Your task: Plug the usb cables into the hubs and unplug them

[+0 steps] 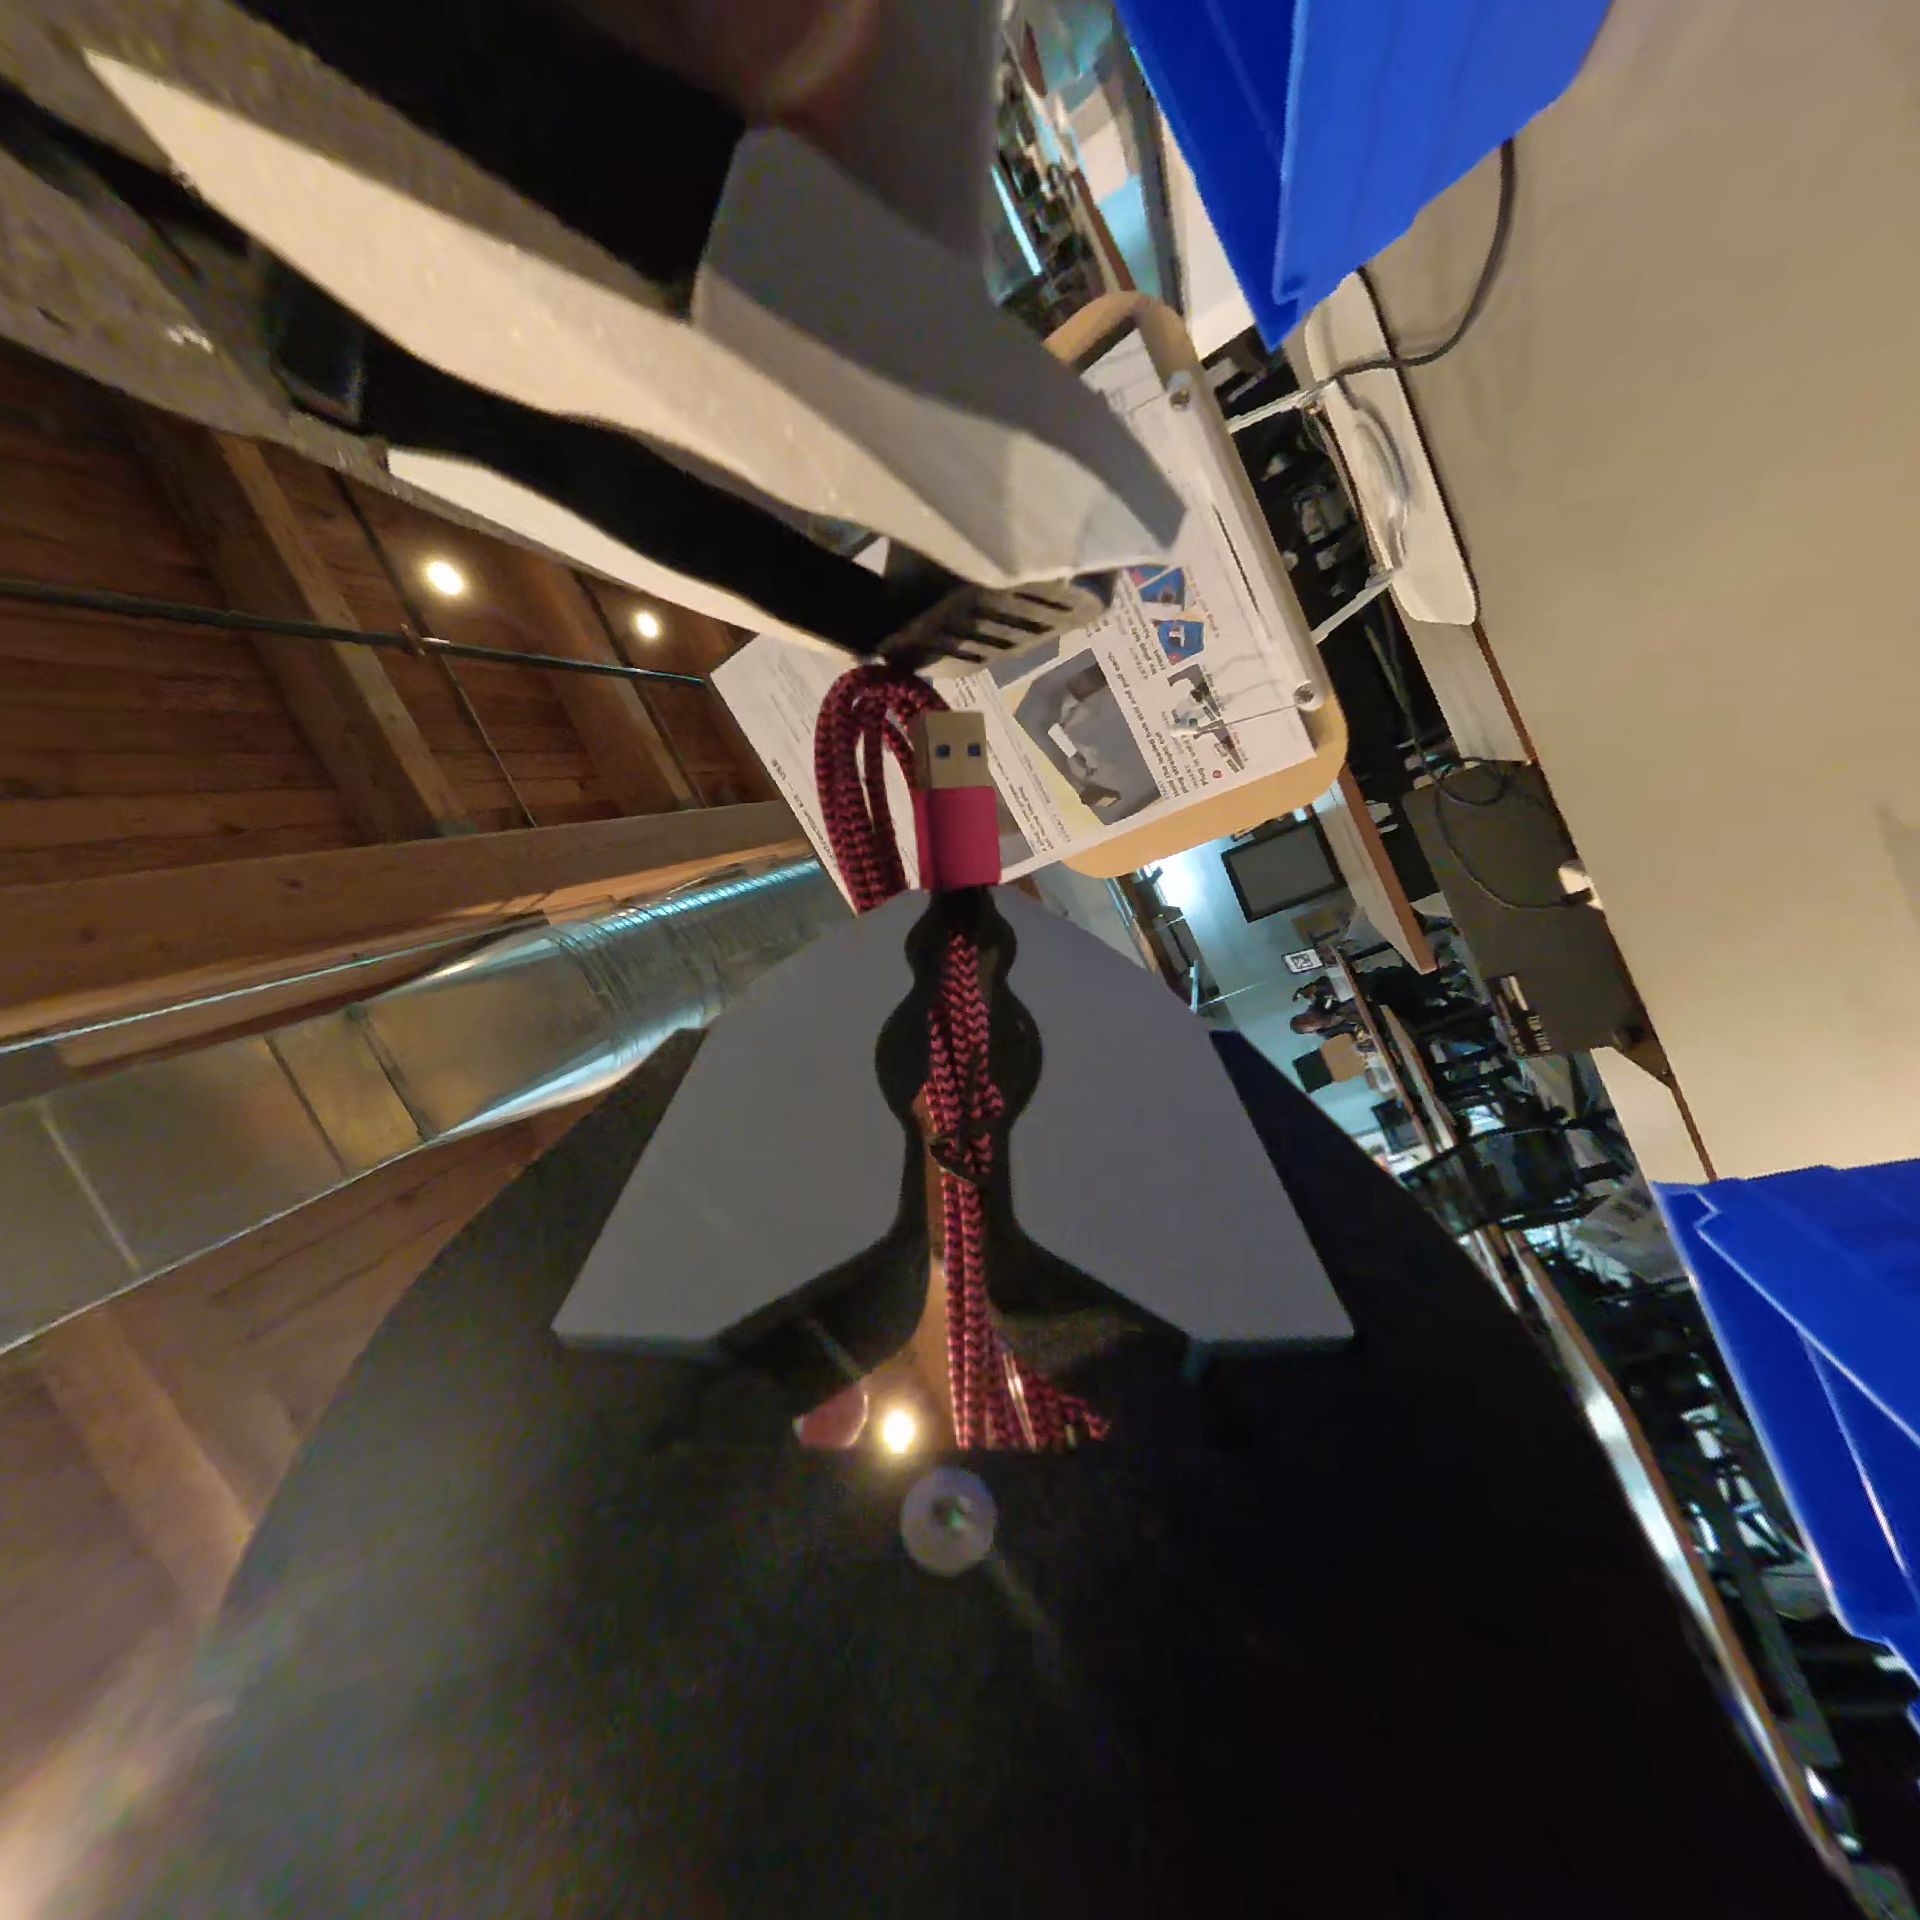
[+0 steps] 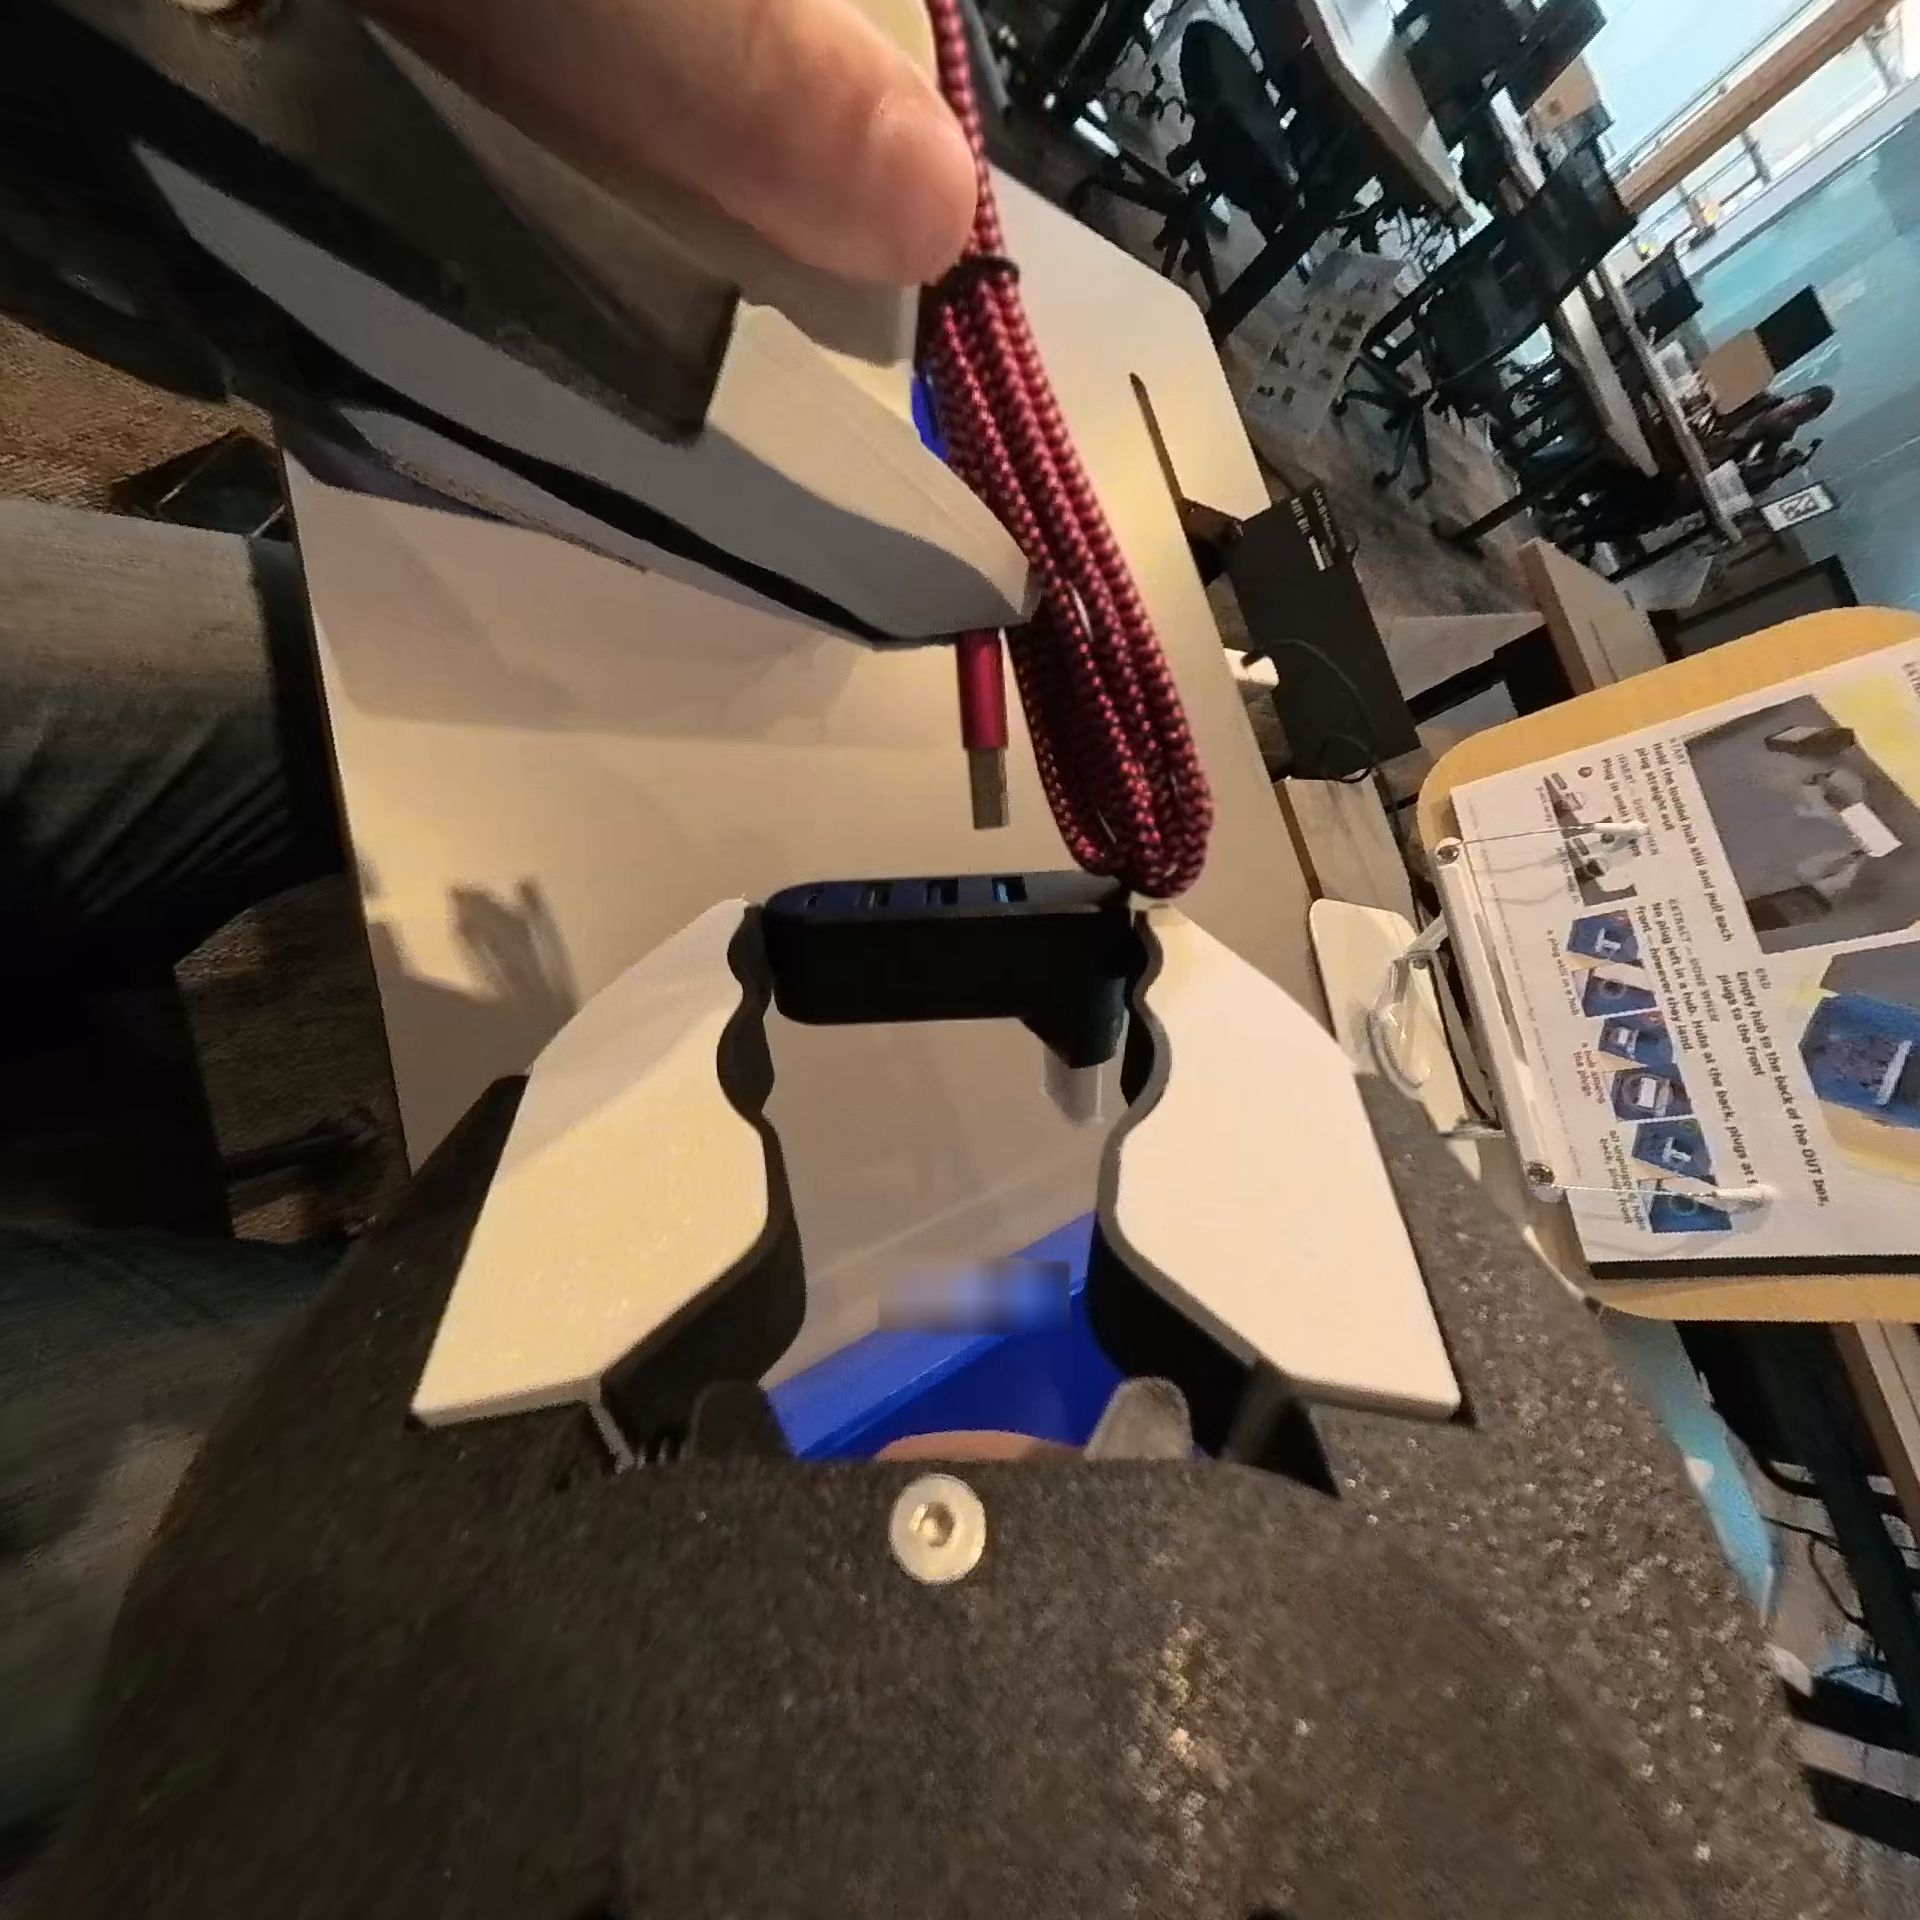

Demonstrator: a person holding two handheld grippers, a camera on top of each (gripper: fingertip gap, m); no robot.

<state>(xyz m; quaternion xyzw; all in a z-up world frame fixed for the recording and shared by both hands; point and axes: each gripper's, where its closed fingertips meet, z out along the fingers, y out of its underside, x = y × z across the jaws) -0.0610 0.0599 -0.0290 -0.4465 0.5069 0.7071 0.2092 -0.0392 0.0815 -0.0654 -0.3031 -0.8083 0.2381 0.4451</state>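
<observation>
While right tool pinches hub | left tool clamps cable, plug seemingly just short.

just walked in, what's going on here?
A person is working two handheld grippers on a USB plug-in. The right gripper is shut on a black hub, port row facing up. The left gripper is shut on a red braided USB cable just behind its plug, which hangs above the ports, not yet inserted. The bundled slack loops beside the hub. A printed instruction sheet sits on a wooden board nearby.
</observation>
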